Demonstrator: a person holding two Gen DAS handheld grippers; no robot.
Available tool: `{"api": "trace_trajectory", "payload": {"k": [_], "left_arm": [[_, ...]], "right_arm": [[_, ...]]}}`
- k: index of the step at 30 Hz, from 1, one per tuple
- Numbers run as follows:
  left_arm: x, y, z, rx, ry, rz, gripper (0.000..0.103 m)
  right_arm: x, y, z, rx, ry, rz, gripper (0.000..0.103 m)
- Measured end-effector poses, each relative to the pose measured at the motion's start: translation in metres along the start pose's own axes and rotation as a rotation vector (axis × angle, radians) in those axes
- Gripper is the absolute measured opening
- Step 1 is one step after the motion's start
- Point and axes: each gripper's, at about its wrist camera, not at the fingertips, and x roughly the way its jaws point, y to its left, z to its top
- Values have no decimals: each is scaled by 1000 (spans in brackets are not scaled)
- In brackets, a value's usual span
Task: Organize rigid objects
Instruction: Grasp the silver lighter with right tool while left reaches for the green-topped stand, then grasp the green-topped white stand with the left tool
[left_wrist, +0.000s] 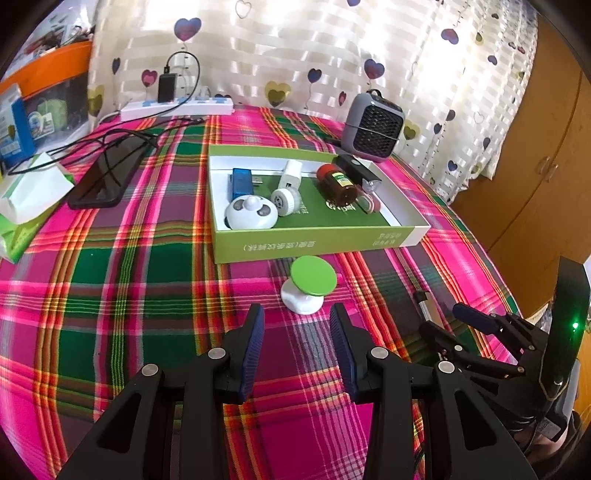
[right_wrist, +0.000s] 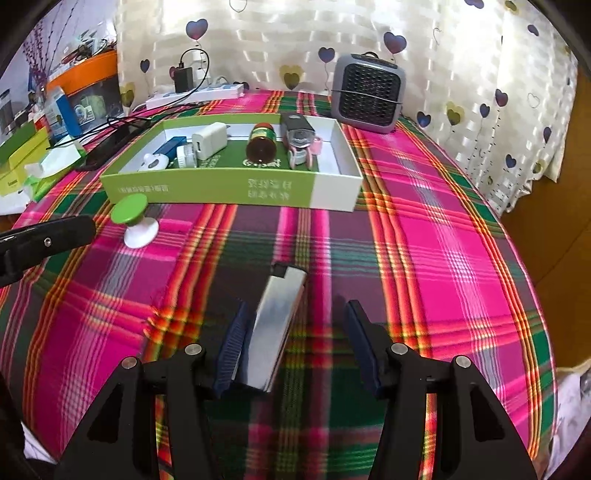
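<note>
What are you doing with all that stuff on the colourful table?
A person is tidying small hard things into the green and white box with a gripper in each hand. Several things already lie inside it, such as a brown bottle and a white charger. The right gripper is open, with a silver lighter lying on the cloth between its fingers, close to one pad. The left gripper is open just in front of a green-topped knob, not touching it.
</note>
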Motion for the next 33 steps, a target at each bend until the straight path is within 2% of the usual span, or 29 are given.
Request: {"api": "trace_trajectory", "payload": {"k": [10,21,24,27,29,30,31,33], "left_arm": [[10,-4,1,20,28,5,36],[18,-10,8,39,37,19,36],[20,-11,10,43,38,23,36],[22,-13,11,51,43,26,36],[24,-15,12,56,47,29,36],[25,-15,12,57,48,30,36],[26,-16,13,59,48,33,36],[27,-16,13,63,49,34,36]], "right_arm": [[3,-15,-2,51,5,52,55],[3,-17,-4,35,-20,72,54],[3,-17,-4,31,-26,81,49],[3,-17,-4,29,-30,86,47],[2,-17,-5,29,-35,91,40],[1,-17,-5,28,-37,92,28],[1,-17,-5,27,-39,94,24],[1,-18,-5,30,-41,102,24]]}}
